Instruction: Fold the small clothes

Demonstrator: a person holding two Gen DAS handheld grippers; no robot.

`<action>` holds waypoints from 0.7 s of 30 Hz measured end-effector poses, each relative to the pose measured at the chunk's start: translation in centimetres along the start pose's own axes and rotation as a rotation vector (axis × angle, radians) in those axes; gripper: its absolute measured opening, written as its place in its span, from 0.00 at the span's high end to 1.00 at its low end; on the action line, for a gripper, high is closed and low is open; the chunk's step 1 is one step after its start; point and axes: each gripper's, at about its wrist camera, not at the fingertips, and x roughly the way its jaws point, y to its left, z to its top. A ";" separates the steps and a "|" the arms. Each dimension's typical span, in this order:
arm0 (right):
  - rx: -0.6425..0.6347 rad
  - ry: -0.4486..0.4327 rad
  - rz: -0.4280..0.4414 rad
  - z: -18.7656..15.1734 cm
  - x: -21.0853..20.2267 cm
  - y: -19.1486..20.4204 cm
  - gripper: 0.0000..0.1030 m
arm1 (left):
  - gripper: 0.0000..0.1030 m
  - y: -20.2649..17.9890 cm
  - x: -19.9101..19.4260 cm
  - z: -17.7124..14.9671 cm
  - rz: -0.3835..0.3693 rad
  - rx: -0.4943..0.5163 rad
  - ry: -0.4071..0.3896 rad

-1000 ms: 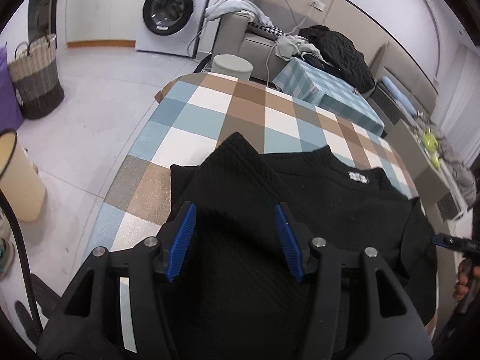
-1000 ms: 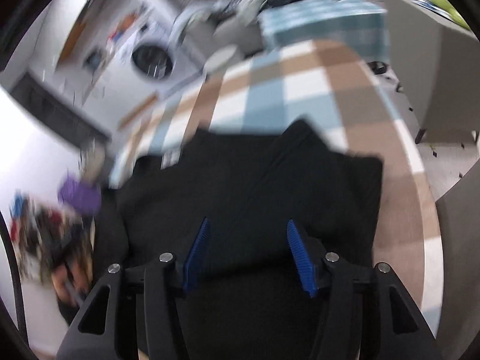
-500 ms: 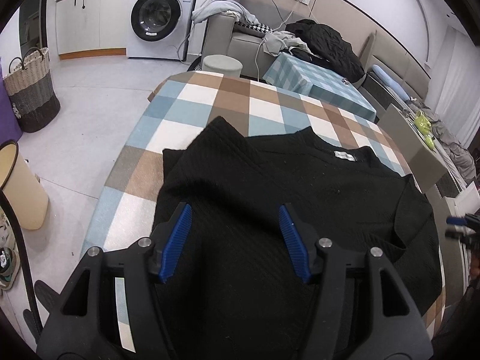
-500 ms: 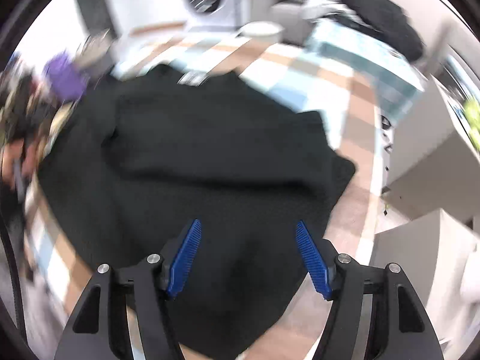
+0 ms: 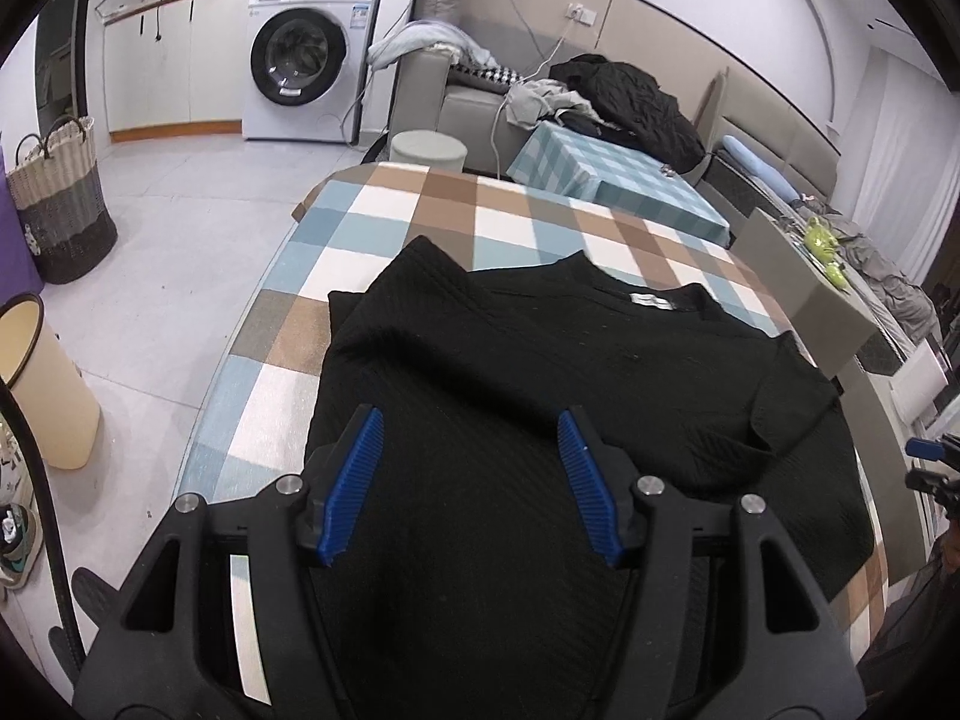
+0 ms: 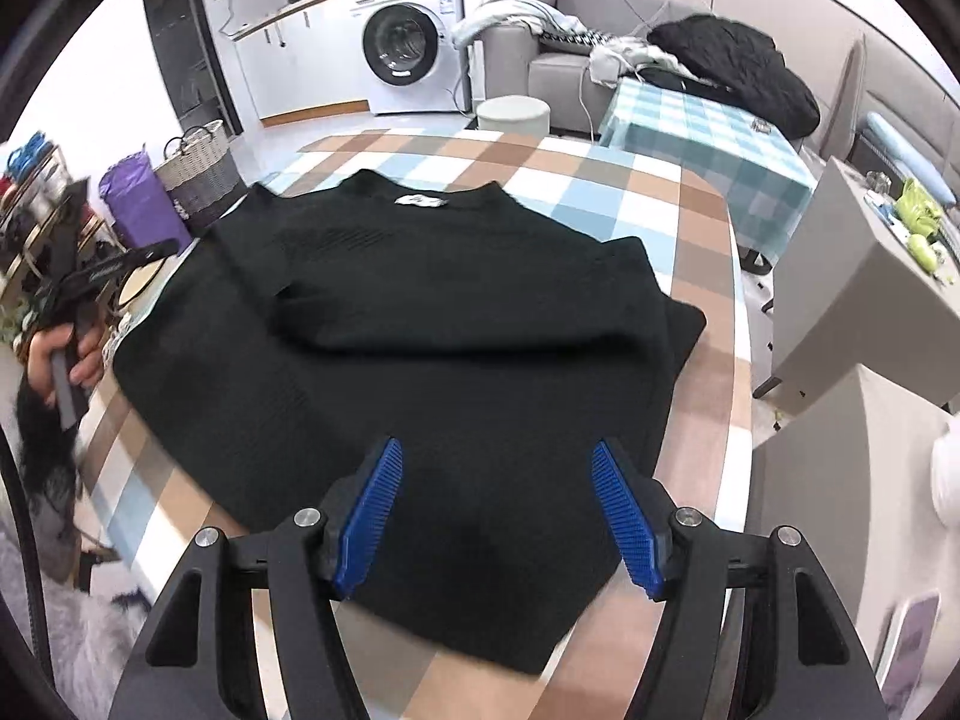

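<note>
Sweater: I am seeing the black sweater point(image 6: 420, 360) lying flat across the checked tablecloth point(image 6: 606, 180), filling the centre of both views, its white neck label point(image 6: 420, 200) sitting in the upper middle of the right wrist view.
Sleeves: both are lying folded inward over the body; the one on the right of that frame is crossing the chest.
Left gripper: I am holding the left gripper point(image 5: 468, 480) over the sweater's near part, low in the left wrist view, jaws standing wide with nothing between the blue pads point(image 5: 354, 480).
Right gripper: the right gripper point(image 6: 498, 516) is hovering above the hem at the bottom of its frame, jaws also wide and gripping nothing.
Surroundings: a washing machine point(image 5: 306, 54) is showing at the upper left, a woven basket point(image 5: 60, 198) at the left edge, a sofa with a dark jacket point(image 5: 630, 96) at the upper right.
</note>
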 end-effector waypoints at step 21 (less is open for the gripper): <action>-0.022 -0.337 -0.049 -2.6 -23.5 4.6 0.24 | 0.39 -1.9 -4.4 -1.2 -0.024 0.032 -0.048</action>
